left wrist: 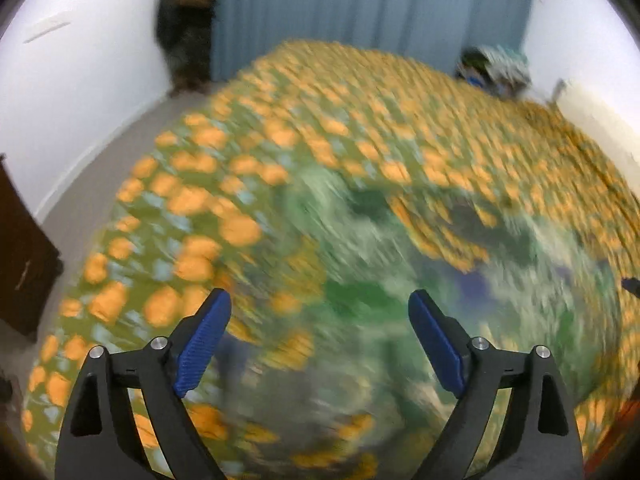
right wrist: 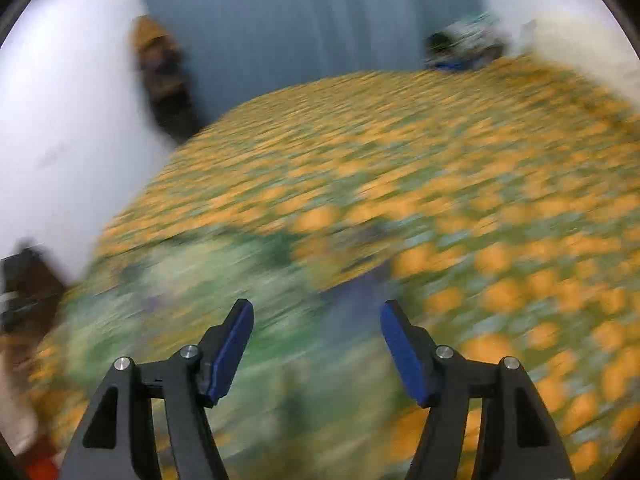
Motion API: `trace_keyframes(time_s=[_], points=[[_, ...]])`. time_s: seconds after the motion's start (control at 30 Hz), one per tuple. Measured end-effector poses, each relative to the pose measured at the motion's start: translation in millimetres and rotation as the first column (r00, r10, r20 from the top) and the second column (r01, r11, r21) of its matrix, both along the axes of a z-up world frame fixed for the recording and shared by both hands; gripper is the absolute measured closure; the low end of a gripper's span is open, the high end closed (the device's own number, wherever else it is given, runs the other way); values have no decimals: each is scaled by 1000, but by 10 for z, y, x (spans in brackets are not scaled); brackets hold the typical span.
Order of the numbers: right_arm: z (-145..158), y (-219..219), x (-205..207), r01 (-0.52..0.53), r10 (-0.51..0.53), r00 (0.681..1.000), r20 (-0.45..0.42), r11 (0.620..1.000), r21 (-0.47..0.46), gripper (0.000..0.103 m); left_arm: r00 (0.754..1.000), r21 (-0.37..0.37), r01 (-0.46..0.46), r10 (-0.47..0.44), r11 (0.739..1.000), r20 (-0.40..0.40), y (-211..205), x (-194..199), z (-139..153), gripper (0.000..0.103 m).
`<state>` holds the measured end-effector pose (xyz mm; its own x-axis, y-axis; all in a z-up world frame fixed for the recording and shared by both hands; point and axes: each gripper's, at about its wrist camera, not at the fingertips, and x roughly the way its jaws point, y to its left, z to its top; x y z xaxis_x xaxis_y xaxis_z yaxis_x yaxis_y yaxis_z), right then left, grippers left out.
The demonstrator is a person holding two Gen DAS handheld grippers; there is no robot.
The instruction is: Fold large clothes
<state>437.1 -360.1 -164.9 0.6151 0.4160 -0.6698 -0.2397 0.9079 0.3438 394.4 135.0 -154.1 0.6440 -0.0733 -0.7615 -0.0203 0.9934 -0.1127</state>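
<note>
Motion blur is spread over both wrist views, so fine detail cannot be read. Across a bed covered with a green bedspread printed with orange and pale-blue flowers (left wrist: pixel 248 168), a large garment of pale green and white patterned cloth with darker green and blue patches (left wrist: pixel 400 304) is seen lying on the near part of the bed; in the right wrist view the same cloth (right wrist: pixel 192 288) fills the near left, while bare bedspread (right wrist: pixel 500 240) lies to the right and far side. The left claw (left wrist: pixel 320 316) is held above the garment with its blue-padded fingers wide apart and nothing between them; the right claw (right wrist: pixel 316 328) is likewise parted over the cloth and empty, so the garment is gripped by neither. Whether a fold has been laid cannot be told through the blur, though a tongue of flowered bedspread showing within the garment's outline suggests an uneven lie. The step in hand is judged to be a release between folds, with the cloth resting on the bed. For the next move, two fresh edge or corner points of the garment would need to be found, the claws lowered onto them and closed, and the cloth lifted evenly. At the far right of the bed a small heap of other patterned clothes (left wrist: pixel 496 68) is seen, and a blue-grey curtain (left wrist: pixel 368 8) hangs behind.
</note>
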Motion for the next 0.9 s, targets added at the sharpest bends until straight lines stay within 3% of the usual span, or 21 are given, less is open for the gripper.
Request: trace_keyframes(time_s=[0.03,0.1,0.13,0.2,0.27,0.4,0.47,0.57,0.63,0.7,0.8,0.9], points=[[-122,106,-57,-38,38,998,-47,999,5,36,999,19,0,1,1000,-51,-54,20,-101,14],[-333,186,-90,-18,6,994,-105,993,-117,38,996,29,-17,19,999,-84,-86,-21,-157,18],[-420,171,-107,34,-59,993,-102,971,-235,39,997,18,-16,17,1000,-75,-96,-76,-119,18],[-371,94,-166,164,-193,980,-49,922,-349,38,999,25,-2,3,1000,-49,-159,-184,11,18],[-179,20,-298,212,-219,976,5,940,-266,38,999,30,51,-51,998,-8,-299,-275,187,18],[43,181,-556,140,-124,986,110,978,-154,37,971,53,220,-224,974,86,-887,-370,498,10],[-84,235,-564,108,-96,992,87,985,-134,37,950,45,298,-301,953,84,-1186,-336,488,5],[-398,236,-493,142,-143,990,-5,983,-114,37,918,31,398,-398,917,-4,-1641,-186,227,5],[-515,185,-526,161,-163,987,-17,985,-56,37,913,92,404,-396,910,-95,-1851,1,-87,5],[-518,175,-572,149,-150,989,1,987,-64,36,917,129,389,-371,912,-145,-1918,199,-299,0],[-526,213,-621,120,-120,993,13,988,-94,36,936,103,334,-317,937,-151,-1923,536,-310,0],[-583,181,-648,120,-119,993,15,991,-66,36,947,84,280,-261,956,-186,-1941,956,-285,0]])
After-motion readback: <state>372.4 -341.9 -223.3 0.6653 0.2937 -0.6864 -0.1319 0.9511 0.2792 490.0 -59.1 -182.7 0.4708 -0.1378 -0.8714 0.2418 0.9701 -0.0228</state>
